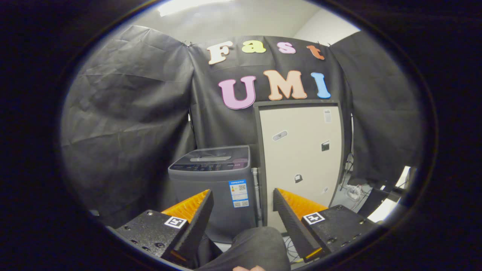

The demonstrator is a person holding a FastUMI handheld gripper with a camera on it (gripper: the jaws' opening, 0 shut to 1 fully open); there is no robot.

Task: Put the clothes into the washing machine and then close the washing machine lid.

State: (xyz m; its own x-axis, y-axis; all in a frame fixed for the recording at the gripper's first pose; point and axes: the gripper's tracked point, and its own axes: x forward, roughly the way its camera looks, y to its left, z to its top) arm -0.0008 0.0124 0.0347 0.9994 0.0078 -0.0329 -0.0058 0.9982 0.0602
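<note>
Your gripper [243, 195] has its fingers spread wide, gripping nothing. The washing machine [212, 184] stands well beyond them, its lid [216, 157] down. Just right of the machine stands a pale panel [301, 150]. A grey cloth [256, 244] lies low between the fingers.

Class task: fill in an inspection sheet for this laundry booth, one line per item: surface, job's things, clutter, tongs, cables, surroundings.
Surface: floor, pale, beside the cabinet.
Job's things: washing machine, grey top-loader, lid down; dark garment between the tongs, a hand at its lower edge.
Clutter: nothing seen.
Tongs: gripper open, fingers apart, pressing nothing.
Cables: power strip and cords on the floor beside the cabinet.
Surroundings: beige cabinet with stickers beside the machine; black cloth wall.
</note>
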